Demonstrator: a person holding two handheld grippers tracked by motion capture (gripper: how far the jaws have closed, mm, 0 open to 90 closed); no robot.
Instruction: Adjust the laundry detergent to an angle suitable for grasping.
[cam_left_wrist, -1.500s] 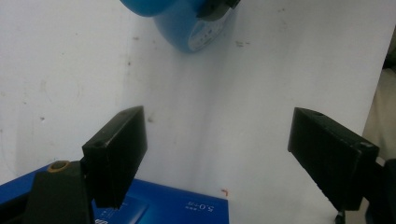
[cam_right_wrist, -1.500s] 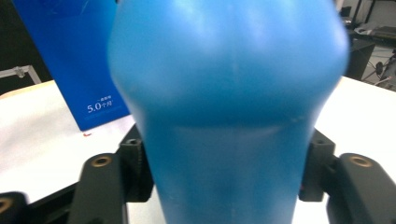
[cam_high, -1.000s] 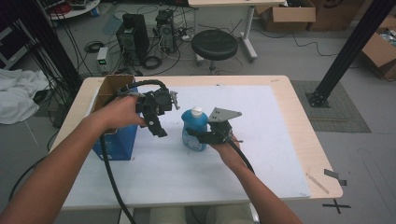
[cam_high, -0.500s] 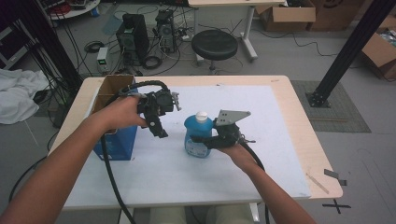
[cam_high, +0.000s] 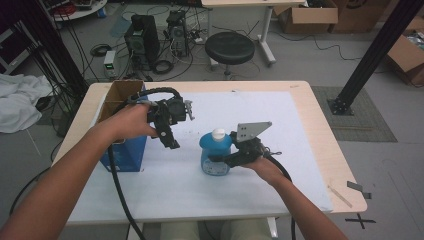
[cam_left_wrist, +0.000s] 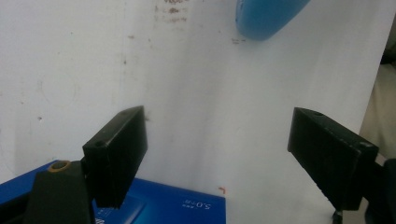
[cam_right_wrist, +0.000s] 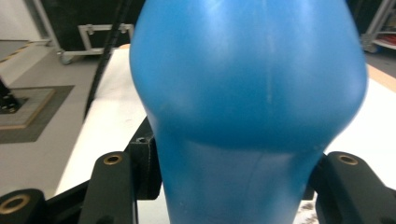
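A smooth, rounded blue plastic bottle (cam_high: 216, 155) with a white cap is clamped at its waist by the right gripper (cam_high: 227, 159). The left gripper (cam_high: 171, 140) is held wide apart, empty, above the white tabletop (cam_high: 280, 130).

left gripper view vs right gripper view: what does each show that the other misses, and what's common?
Left gripper view alone: the left gripper with its fingers wide apart and nothing between them, and below them the top edge of the blue box.

Right gripper view alone: the right gripper with its fingers closed on the narrow waist of the blue bottle, plus floor and a metal frame beyond the table.

Both: the blue bottle, just its edge in the left gripper view, and the white table cover.
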